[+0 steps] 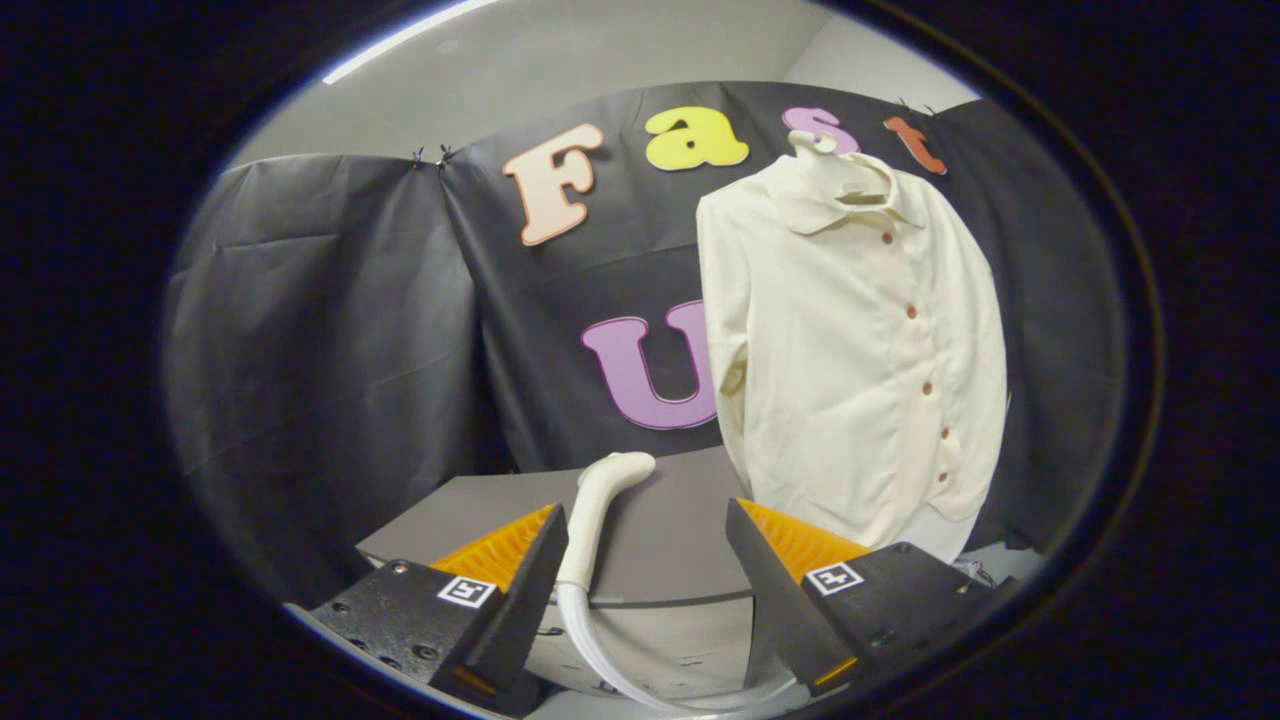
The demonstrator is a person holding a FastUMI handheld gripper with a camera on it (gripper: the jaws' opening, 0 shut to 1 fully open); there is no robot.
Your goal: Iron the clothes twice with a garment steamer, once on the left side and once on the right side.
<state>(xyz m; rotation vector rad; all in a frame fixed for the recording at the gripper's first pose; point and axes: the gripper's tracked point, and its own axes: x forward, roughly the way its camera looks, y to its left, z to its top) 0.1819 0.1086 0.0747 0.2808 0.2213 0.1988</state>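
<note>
Between the two fingers of the hand-held gripper, spread wide and gripping nothing, rises the garment steamer head, a pale curved wand standing up past the near edge of the grey worktop. It sits close beside the left finger, whether touching I cannot tell, and well apart from the right one. Its hose loops down and away below the fingers toward the right.

Beyond the fingers, off to the right over the far right part of the worktop, hangs the cream button-front shirt on a hanger, front facing us, row of small buttons running down it, sleeves hanging loose at both sides. No pass on it looks started yet, by my reading; the step in hand is picking up the steamer.

To do that well, I'd say: shift the gripper left so the wand sits centred between the fingers, not hugging one side, then close on the straight part of the neck below the curved head, where the grip should be steadier. Squeeze firmly, since the smooth rounded body could twist. Mind the hose: it may drag or snag on the worktop's near edge as the steamer lifts toward the shirt.
</note>
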